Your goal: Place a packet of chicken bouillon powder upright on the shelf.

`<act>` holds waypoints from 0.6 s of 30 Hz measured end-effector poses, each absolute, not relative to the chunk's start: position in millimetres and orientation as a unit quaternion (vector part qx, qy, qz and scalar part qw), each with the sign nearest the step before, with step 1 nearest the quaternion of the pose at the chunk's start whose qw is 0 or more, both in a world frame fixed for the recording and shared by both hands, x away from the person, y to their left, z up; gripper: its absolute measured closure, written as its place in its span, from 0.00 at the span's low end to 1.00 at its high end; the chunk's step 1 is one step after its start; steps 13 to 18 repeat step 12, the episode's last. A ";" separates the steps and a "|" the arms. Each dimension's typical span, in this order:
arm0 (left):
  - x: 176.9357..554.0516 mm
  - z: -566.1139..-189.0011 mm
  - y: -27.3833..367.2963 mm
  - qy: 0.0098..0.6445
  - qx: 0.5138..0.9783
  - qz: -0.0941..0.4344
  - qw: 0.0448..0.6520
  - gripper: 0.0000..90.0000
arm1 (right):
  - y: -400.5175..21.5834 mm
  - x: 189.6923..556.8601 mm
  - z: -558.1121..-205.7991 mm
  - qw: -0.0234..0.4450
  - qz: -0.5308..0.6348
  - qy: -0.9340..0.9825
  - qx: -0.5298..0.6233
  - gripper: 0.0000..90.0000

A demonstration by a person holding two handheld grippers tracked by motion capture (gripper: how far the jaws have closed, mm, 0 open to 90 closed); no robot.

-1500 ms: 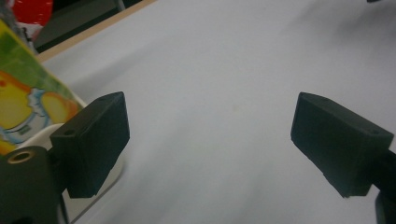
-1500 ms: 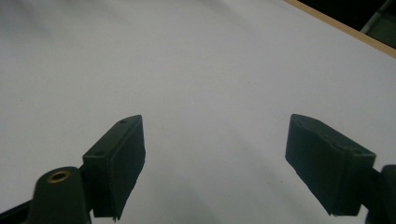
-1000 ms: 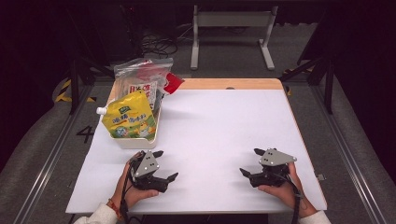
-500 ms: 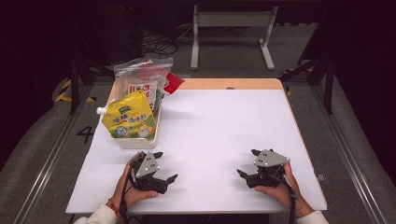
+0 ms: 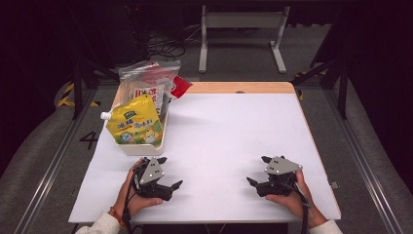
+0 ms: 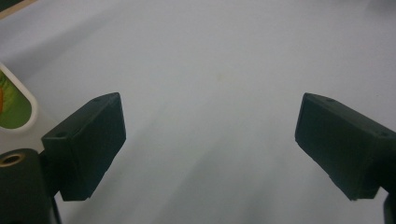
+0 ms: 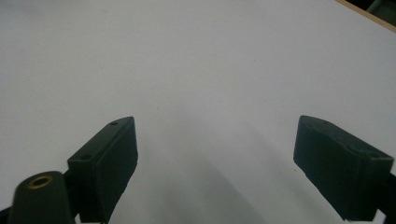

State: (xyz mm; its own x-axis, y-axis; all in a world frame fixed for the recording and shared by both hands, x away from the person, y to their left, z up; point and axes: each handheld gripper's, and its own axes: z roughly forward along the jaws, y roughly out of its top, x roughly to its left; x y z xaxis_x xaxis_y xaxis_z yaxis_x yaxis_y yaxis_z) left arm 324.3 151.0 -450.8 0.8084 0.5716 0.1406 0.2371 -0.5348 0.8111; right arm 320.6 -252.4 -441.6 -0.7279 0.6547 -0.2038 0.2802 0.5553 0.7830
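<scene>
My left gripper [image 5: 171, 171] rests low on the white table [image 5: 234, 126] near its front left, held by a hand, jaws wide open and empty. In the left gripper view the left gripper [image 6: 210, 144] has only bare white surface between its jaws. Just beyond it stands a white bin [image 5: 139, 148]. A yellow spouted pouch [image 5: 136, 126] leans in the bin. My right gripper [image 5: 257, 169] lies at the front right, also open and empty. The right gripper [image 7: 215, 163] faces plain table in its own view.
Behind the pouch the bin holds a clear plastic bag [image 5: 148, 80] of printed packets and a red packet [image 5: 180, 87]. The bin's rounded rim [image 6: 28, 100] edges the left gripper view. A wooden strip [image 5: 243, 87] marks the table's far edge. A metal stand [image 5: 243, 19] stands on the floor beyond.
The right gripper has shifted slightly to the left along the front of the table. The left gripper has barely moved.
</scene>
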 end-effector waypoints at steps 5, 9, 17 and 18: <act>324.5 -451.6 148.7 0.228 0.860 0.208 0.406 0.11 | -251.8 318.9 -442.4 0.241 0.379 0.850 0.273 0.15; 325.7 -451.3 148.1 0.228 0.860 0.206 0.408 0.11 | -251.7 318.1 -442.4 0.240 0.381 0.850 0.272 0.15; 328.2 -451.7 147.1 0.228 0.860 0.205 0.407 0.11 | -253.0 317.5 -443.0 0.237 0.381 0.851 0.272 0.15; 328.2 -451.7 147.1 0.228 0.860 0.205 0.407 0.11 | -253.0 317.5 -443.0 0.237 0.381 0.851 0.272 0.15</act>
